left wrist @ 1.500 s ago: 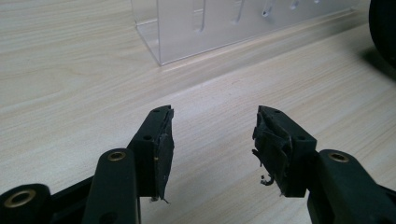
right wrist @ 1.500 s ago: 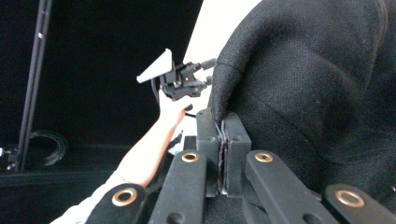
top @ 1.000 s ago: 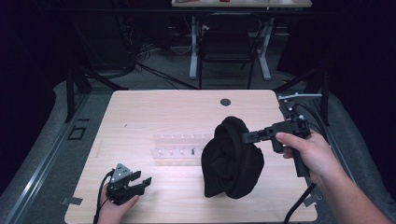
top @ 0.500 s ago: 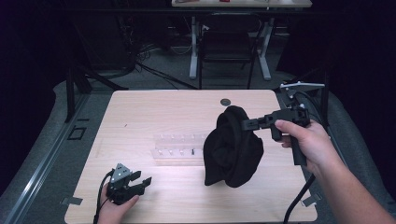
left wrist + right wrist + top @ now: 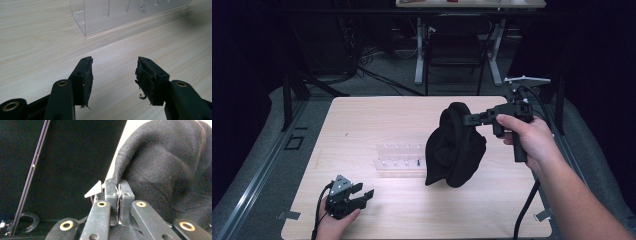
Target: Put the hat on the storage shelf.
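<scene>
A black cloth (image 5: 455, 147) is held above the table (image 5: 377, 112) by the right gripper (image 5: 473, 119), the jaws being pinched tight on a fold at its top edge; in the right gripper view the fold (image 5: 117, 182) is seen clamped between the closed jaws. The cloth hangs in a loose bundle over the right half of the table, its lower end just above or touching the surface; contact cannot be confirmed. A clear plastic rack (image 5: 399, 159) lies at mid-table, just beside the cloth's left side and partly behind it.

The left gripper (image 5: 361, 196) is rested low near the front left corner, held by the left hand (image 5: 331, 225), jaws spread apart with nothing between them. In the left gripper view bare wood is seen between the jaws, with the rack's corner (image 5: 86, 17) ahead.

Open surface is noted along the far edge, the left side and the front right. A cable (image 5: 523, 212) is trailed off the front right edge.
</scene>
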Demonstrator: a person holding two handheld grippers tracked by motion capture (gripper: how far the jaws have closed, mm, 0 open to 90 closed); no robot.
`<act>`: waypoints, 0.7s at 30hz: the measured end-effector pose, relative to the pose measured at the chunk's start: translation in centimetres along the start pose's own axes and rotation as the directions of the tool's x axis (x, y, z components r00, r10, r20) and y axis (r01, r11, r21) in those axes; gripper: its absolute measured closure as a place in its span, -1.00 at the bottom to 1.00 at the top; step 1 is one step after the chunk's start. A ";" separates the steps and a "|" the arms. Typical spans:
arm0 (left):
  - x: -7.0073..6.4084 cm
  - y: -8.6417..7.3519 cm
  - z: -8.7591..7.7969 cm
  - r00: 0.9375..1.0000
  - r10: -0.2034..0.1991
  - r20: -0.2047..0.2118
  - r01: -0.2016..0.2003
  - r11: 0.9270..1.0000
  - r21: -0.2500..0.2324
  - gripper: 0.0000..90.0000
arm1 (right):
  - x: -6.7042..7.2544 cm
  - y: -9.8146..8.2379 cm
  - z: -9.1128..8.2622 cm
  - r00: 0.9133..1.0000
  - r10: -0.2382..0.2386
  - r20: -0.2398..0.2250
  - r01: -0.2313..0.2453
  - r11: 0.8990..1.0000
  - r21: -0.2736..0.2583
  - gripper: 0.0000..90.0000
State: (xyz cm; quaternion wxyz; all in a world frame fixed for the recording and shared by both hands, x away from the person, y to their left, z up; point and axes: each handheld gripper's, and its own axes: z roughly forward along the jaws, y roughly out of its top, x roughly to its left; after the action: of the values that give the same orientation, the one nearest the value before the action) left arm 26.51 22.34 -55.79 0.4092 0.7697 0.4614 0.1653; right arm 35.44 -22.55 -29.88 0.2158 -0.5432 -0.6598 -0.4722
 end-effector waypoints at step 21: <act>0.2 0.1 -0.1 1.000 -0.003 0.005 0.003 1.000 -0.001 0.04 | -0.8 3.2 2.6 1.000 -0.004 0.002 0.004 0.999 -0.042 0.96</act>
State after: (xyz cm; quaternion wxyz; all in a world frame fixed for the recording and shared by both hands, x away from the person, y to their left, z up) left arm 26.56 22.55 -55.67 0.4107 0.7692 0.4617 0.1630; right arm 39.25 -20.89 -30.45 0.2029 -0.5469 -0.6509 -0.4859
